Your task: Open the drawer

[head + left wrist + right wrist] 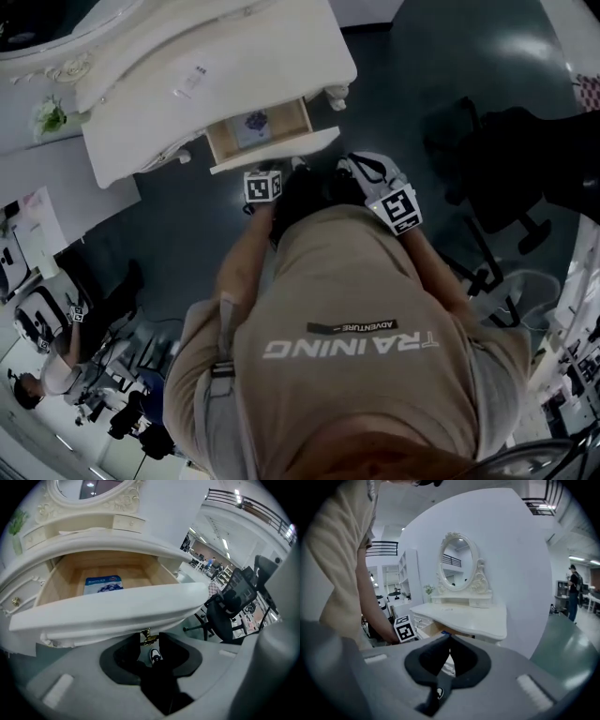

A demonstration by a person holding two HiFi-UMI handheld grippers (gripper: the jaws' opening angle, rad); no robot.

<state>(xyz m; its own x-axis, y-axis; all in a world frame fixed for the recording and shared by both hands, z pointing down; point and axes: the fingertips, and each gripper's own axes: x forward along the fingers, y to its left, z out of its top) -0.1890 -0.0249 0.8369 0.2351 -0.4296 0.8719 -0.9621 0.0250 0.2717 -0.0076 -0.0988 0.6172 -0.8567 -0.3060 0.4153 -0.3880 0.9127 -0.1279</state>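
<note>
The white dressing table [187, 84] has its drawer pulled out. The curved white drawer front [117, 606] hangs over my left gripper [149, 641]. Behind the front, the wooden drawer box [65, 576] holds a blue packet [104, 584]. A small brass handle [148, 638] under the front sits between the left jaws, and the pads close on it. In the head view the left gripper [270, 171] is at the drawer front [281, 148]. My right gripper [449, 638] is held away from the table, shut with nothing in it, its tips touching. The right gripper [352, 169] is to the right of the drawer.
A black office chair [506, 159] stands on the dark floor to the right of the table. An oval mirror [457, 564] tops the table, and a small plant [52, 117] stands to its left. A person [573, 581] stands far right; others [56, 356] are at desks lower left.
</note>
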